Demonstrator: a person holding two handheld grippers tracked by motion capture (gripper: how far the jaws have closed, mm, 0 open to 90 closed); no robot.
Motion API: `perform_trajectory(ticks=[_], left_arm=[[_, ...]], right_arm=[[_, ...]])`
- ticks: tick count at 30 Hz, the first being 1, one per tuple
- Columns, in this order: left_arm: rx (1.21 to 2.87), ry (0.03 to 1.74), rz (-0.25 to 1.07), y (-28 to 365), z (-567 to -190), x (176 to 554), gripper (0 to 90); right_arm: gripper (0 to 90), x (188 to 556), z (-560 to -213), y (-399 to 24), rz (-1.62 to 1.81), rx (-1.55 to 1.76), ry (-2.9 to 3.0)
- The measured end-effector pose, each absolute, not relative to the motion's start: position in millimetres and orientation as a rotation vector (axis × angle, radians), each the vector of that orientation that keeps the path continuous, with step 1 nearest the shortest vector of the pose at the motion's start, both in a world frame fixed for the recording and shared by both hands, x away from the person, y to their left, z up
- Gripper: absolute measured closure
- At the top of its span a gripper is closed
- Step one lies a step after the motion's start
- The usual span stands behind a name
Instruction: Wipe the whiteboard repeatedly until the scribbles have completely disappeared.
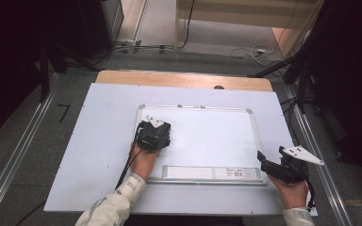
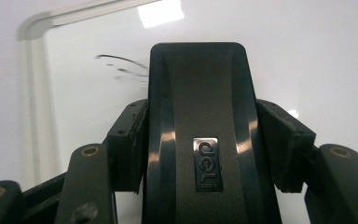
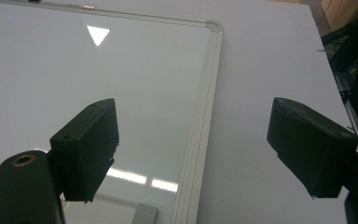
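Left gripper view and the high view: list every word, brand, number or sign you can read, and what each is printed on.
"deli": raised silver badge on the black eraser clamped in the left gripper.
Label with dark print and a barcode-like patch on the whiteboard's tray: too small to read.
Dark mark on the floor, shaped like a "7": uncertain.

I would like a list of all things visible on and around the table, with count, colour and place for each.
whiteboard: one, white with a silver frame, lying flat on the table's middle.
eraser: one, black, held on the whiteboard near its left corner.
marker strokes: a few, dark and smeared, on the whiteboard just beyond the eraser.
tray: one, silver, along the whiteboard's near edge.
table: one, white sheet over a wooden top.
cables: several, dark and white, on the floor behind the table.
left gripper: one, black, shut on the eraser.
right gripper: one, black, open, beside the whiteboard's right edge.
sleeves: two, light patterned, at the near edge.
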State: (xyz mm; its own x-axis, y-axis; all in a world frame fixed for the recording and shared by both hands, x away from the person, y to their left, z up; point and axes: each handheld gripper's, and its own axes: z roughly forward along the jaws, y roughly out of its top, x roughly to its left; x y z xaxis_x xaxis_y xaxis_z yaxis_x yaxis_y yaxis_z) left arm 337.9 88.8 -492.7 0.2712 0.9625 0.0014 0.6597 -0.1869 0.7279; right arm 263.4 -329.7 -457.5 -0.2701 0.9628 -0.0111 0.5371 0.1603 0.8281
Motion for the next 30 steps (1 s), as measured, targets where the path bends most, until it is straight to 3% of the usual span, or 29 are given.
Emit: perform_trajectory(ticks=[6, 19, 25, 30], left_arm=[[1.88, 1.526, 0.646, 105.4, -492.8, 348.6, 40.8], [1.956, 1.394, 0.606, 70.1, -494.5, 308.8, 40.9], [1.962, 1.373, 0.601, 69.5, -494.7, 318.2, 40.9], [1.932, 1.445, 0.634, 90.9, -493.6, 341.1, 40.9]], right_arm=[[15.2, 263.6, -457.8, -329.7, 0.988, 1.426, 1.886], [15.5, 264.8, -457.5, -324.7, 0.986, 1.411, 1.893], [15.5, 265.8, -457.4, -322.7, 0.987, 1.405, 1.9], [15.5, 264.6, -457.4, -325.1, 0.989, 1.412, 1.895]])
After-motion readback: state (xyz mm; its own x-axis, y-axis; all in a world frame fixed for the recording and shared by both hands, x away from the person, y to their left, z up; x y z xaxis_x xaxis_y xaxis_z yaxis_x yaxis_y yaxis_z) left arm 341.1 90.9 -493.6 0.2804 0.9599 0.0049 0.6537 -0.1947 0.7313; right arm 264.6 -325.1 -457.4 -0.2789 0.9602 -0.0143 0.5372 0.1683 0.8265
